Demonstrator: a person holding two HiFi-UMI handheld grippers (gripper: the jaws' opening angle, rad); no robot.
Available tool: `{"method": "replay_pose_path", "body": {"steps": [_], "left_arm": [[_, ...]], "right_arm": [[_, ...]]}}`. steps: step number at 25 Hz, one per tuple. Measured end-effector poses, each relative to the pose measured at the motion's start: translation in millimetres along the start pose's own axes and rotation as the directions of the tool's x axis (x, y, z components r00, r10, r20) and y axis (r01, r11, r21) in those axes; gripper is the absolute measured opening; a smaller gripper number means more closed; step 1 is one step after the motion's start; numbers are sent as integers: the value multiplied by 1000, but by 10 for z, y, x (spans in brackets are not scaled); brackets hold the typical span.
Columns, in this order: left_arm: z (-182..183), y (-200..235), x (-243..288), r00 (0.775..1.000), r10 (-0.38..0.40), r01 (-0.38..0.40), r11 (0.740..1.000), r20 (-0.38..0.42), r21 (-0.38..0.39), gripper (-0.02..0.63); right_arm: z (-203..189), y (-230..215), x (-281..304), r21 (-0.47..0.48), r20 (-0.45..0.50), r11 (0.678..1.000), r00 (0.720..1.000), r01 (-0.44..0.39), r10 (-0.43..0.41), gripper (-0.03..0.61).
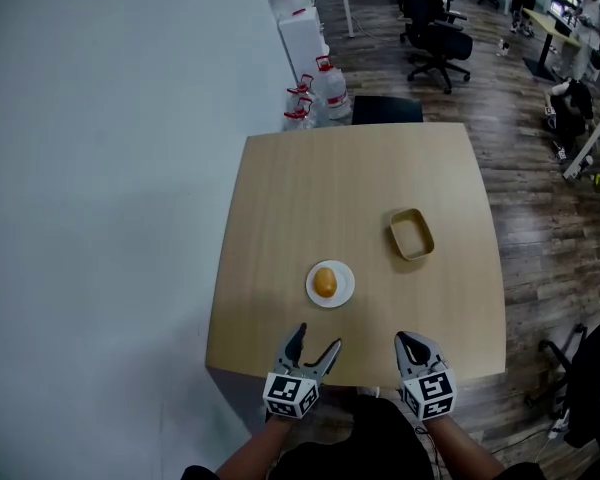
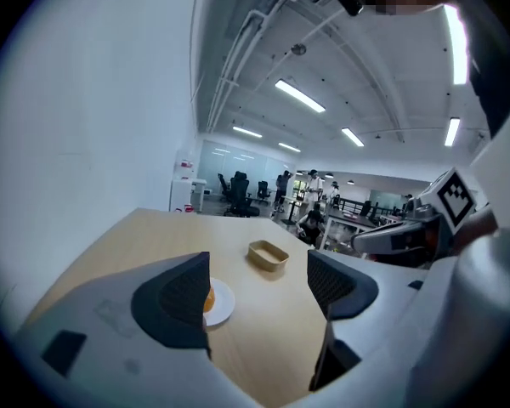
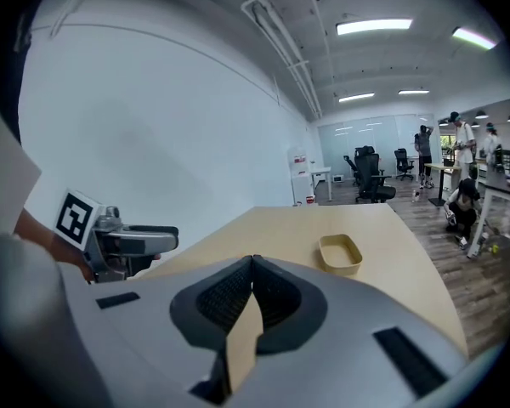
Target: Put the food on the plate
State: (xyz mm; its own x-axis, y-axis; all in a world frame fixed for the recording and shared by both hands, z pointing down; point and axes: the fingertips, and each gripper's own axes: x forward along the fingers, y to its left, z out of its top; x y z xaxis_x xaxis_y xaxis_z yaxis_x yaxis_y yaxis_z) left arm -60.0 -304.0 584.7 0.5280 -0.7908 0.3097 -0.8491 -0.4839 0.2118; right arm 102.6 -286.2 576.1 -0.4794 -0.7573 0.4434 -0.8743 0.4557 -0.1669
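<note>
An orange round piece of food [image 1: 325,282] rests on a small white plate [image 1: 342,291] near the front middle of the wooden table [image 1: 310,183]. My left gripper [image 1: 314,344] hovers at the table's front edge, just short of the plate, jaws apart and empty. In the left gripper view the plate [image 2: 222,304] and food [image 2: 208,299] peek out beside the left jaw. My right gripper [image 1: 411,344] is at the front edge to the right, jaws pressed together with nothing between them; in its own view the gripper [image 3: 252,263] shows tips touching.
A tan rectangular container [image 1: 411,233] sits empty on the table's right half, also seen as the container [image 3: 340,253] and the container [image 2: 268,255]. Water bottles [image 1: 330,86] and a black chair [image 1: 387,109] stand behind the table's far edge. A white wall runs along the left.
</note>
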Motion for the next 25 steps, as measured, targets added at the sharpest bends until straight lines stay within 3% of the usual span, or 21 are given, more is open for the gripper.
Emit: {"method": "replay_pose_path", "body": {"steps": [4, 7, 9, 10, 11, 15, 20, 25], "left_arm": [[203, -258, -441, 994, 15, -3, 994, 111, -110, 347], [244, -417, -651, 985, 38, -13, 989, 168, -146, 314], [310, -489, -795, 980, 44, -18, 991, 193, -132, 156], [342, -521, -882, 980, 46, -23, 992, 192, -121, 98], [364, -552, -987, 981, 50, -29, 993, 186, -114, 79], [389, -674, -1506, 980, 54, -35, 994, 191, -105, 28], [316, -701, -2146, 979, 83, -67, 994, 186, -92, 18], [359, -803, -2695, 972, 89, -104, 993, 216, 57, 20]], "right_arm": [[113, 95, -179, 0, 58, 1000, 998, 11, -11, 60], [45, 174, -292, -11, 76, 999, 997, 32, -32, 60], [-10, 287, -372, -3, 66, 999, 997, 47, -47, 59], [-19, 378, -432, 3, 66, 999, 997, 51, -51, 60], [-18, 492, -511, 5, 70, 999, 996, 53, -53, 59], [-11, 1029, -904, 6, 107, 999, 993, 43, -44, 59], [-34, 1649, -1261, 11, 158, 996, 984, 85, -85, 59], [92, 2249, -1680, -48, 230, 992, 967, 121, -107, 60]]}}
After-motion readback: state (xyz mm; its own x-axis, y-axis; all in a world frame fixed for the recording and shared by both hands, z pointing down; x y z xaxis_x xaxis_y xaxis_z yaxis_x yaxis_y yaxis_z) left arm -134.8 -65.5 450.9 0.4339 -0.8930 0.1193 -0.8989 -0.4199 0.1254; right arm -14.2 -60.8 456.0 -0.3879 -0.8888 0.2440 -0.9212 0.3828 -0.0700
